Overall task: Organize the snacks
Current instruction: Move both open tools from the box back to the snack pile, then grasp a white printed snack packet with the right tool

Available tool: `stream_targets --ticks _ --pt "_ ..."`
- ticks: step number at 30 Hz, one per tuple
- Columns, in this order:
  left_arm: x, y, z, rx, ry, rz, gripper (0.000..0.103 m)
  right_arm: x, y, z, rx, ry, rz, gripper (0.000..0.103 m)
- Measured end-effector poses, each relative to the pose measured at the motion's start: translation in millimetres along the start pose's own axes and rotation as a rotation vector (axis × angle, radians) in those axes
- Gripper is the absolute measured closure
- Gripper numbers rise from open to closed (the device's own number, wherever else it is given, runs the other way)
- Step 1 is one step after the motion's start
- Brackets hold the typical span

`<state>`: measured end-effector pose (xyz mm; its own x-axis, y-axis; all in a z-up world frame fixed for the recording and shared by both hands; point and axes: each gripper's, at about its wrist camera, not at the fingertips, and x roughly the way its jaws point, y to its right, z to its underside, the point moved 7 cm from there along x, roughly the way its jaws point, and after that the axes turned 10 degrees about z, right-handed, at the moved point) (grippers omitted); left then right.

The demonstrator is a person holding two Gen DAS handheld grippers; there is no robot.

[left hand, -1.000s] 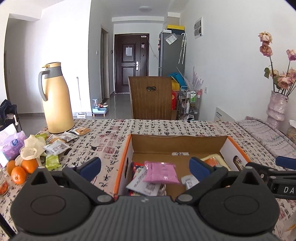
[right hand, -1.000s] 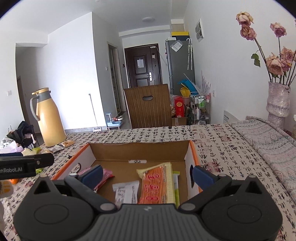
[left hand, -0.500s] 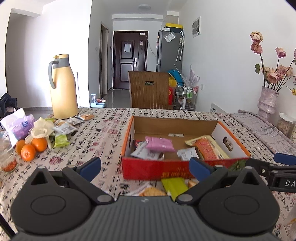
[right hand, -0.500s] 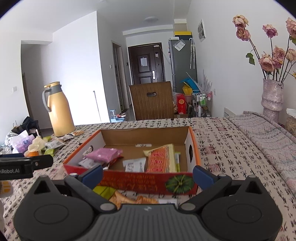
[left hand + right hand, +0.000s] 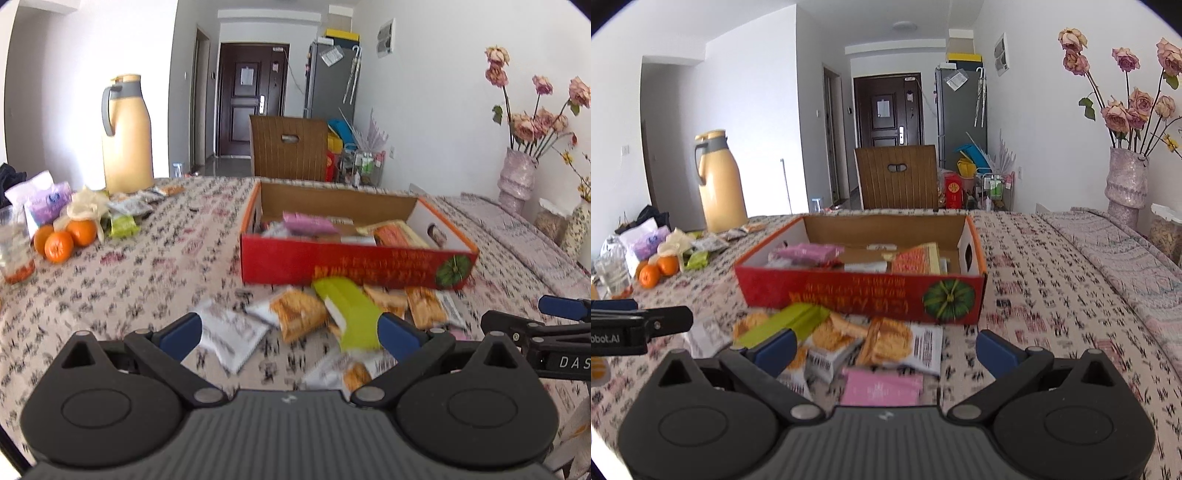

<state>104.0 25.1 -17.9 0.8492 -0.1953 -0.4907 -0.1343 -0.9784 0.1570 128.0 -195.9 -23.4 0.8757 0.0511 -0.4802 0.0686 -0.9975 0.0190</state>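
The left gripper hung above the patterned tablecloth with its blue-tipped fingers spread wide and nothing between them; the right gripper was likewise spread and empty. Straight ahead of both tools stood the red cardboard box, open at the top, with a pink packet and an orange-printed packet lying inside. Between the box and the tools a loose heap of snacks lay on the cloth: a lime-green packet just ahead of the left gripper's spread fingers, biscuit packets beside it, and a pink sachet directly below the right gripper's opening. Far off to the left of both tools stood a yellow thermos jug, with oranges and more wrappers near it; to the right stood a vase of dried roses.
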Motion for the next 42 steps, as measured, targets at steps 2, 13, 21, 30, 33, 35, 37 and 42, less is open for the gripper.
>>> stream_targets --ticks 2,13,21,30,33,35,37,42 --pt "-0.7 1.1 9.0 -0.005 -0.014 0.007 0.0 -3.2 0.3 9.7 -0.002 -0.012 0.004 0.0" --pt "-4.1 4.5 30.9 -0.006 -0.051 0.019 0.0 -23.2 -9.5 50.5 -0.024 -0.062 -0.015 0.0" --pt "-8.4 -0.9 43.7 -0.012 -0.07 0.02 0.0 -23.7 -31.9 70.3 -0.065 -0.099 -0.031 0.033" --pt "-9.1 -7.0 49.1 -0.025 -0.077 0.022 0.0 -17.2 -41.6 81.1 -0.095 -0.139 -0.053 0.059" --pt "-8.4 -6.9 49.2 -0.026 -0.079 0.023 0.0 -17.2 -41.2 81.0 -0.089 -0.135 -0.059 0.062" --pt "-7.3 -6.4 48.8 -0.023 -0.08 0.022 0.0 -18.1 -40.5 80.1 -0.085 -0.131 -0.065 0.063" --pt "-5.5 -5.1 48.1 -0.018 -0.082 0.021 0.0 -20.0 -40.2 78.0 -0.08 -0.119 -0.077 0.064" --pt "3.0 -0.1 46.0 0.006 -0.092 0.015 0.0 -26.0 -37.7 64.4 -0.054 -0.068 -0.109 0.064"
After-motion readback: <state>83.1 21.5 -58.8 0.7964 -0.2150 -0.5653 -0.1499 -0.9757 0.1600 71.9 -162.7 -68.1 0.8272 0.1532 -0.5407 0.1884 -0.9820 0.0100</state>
